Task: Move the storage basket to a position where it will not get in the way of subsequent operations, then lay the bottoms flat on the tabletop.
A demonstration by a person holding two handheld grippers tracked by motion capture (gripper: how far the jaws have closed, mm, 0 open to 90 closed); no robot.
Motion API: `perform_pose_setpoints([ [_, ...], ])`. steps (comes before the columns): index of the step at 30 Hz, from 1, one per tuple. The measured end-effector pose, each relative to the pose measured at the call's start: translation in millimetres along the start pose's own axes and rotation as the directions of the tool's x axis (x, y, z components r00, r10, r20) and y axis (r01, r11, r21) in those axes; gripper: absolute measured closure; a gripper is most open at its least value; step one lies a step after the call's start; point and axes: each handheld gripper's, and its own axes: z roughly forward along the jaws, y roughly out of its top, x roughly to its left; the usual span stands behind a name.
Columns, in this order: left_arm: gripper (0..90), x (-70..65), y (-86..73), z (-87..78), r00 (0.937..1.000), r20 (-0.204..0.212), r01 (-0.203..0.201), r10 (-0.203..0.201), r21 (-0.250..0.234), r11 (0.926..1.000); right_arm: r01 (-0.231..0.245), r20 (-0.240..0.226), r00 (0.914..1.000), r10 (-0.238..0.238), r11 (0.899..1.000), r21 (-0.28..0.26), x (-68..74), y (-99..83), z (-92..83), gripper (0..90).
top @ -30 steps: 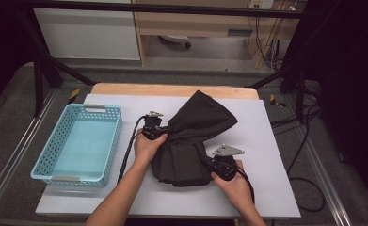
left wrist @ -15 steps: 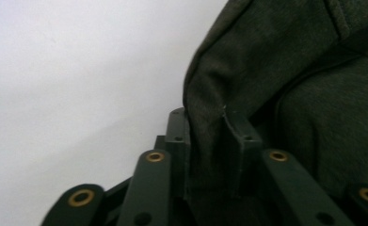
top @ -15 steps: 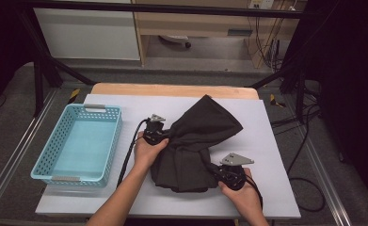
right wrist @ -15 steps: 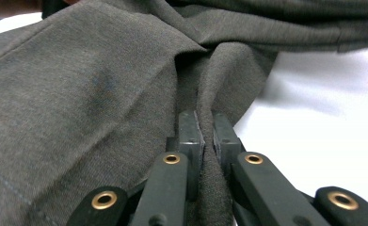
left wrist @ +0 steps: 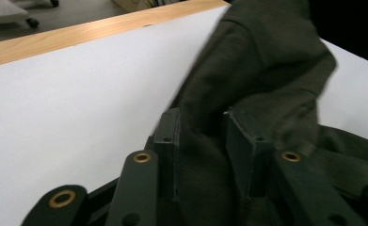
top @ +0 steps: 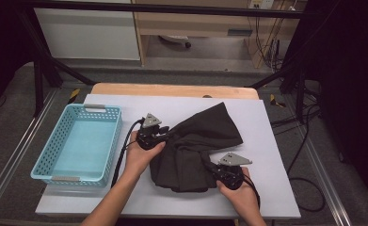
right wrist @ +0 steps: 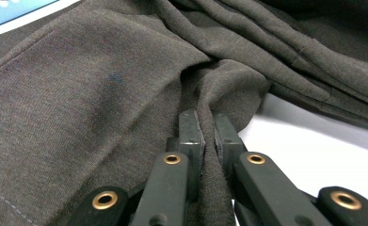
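Fingers (right wrist: 190,129) of the right gripper (top: 209,165) are pinched tight on a fold of the dark cloth (top: 196,146), with the fabric squeezed into the thin slit between the jaws. Beyond those tips the cloth spreads in ridges and pleats; a bare strip of the white table (top: 266,155) shows just beside them.

On the left gripper (top: 166,136) the jaws have just been opening. A bunch of cloth lies between its fingers (left wrist: 170,141), and they stand apart with a gap on the fabric, so the grip looks slack. Ahead of these fingers the cloth rises in a hump and runs off across the table.

The cloth lies crumpled between the two grippers, touching both. A blue basket (top: 54,155) sits behind the left gripper's fingers, well apart from the cloth.
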Motion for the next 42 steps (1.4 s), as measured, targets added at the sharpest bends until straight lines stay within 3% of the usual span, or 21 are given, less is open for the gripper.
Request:
perform_pose_setpoints([
  [9,60.1,-23.2,-0.4,11.3,0.9968,0.049,-0.065,0.063,0.021,0.9977,-0.004,-0.005,1.0,0.004,1.0,-0.002,1.1,-1.0,1.2,85.0],
  [12,56.9,-25.6,-2.1,20.6,0.9959,0.045,-0.08,0.078,0.044,0.9959,-0.005,-0.006,1.0,0.004,1.0,-0.003,1.1,-1.3,1.8,84.9],
  [20,59.0,-28.3,-5.2,41.0,0.9938,0.04,-0.107,0.103,0.093,0.9899,-0.008,-0.009,0.9999,0.008,1.0,-0.005,1.3,-1.6,2.2,84.8],
  [25,76.3,-26.4,-4.7,43.4,0.9958,0.055,-0.08,0.073,0.126,0.9889,-0.003,-0.009,1.0,0.003,1.0,-0.006,2.0,-1.2,2.5,84.8],
  [27,78.8,-26.3,-3.4,42.7,0.9965,0.057,-0.068,0.061,0.121,0.9904,-0.002,-0.007,1.0,0.002,1.0,-0.006,2.2,-1.2,2.3,84.8],
  [31,79.9,-26.0,0.1,38.5,0.9975,0.046,-0.058,0.053,0.102,0.9931,-0.002,-0.008,1.0,0.002,1.0,-0.005,2.2,-1.5,2.2,84.8],
  [36,81.0,-18.7,2.8,30.2,0.9989,0.045,0.006,-0.009,0.062,0.998,0.006,-0.007,1.0,-0.006,1.0,-0.007,2.0,-1.3,1.4,84.9],
  [42,81.5,-5.6,3.6,14.6,0.9971,0.04,0.064,-0.065,0.027,0.9976,0.005,0.007,1.0,-0.005,1.0,-0.014,1.5,-1.4,-1.9,85.3],
])
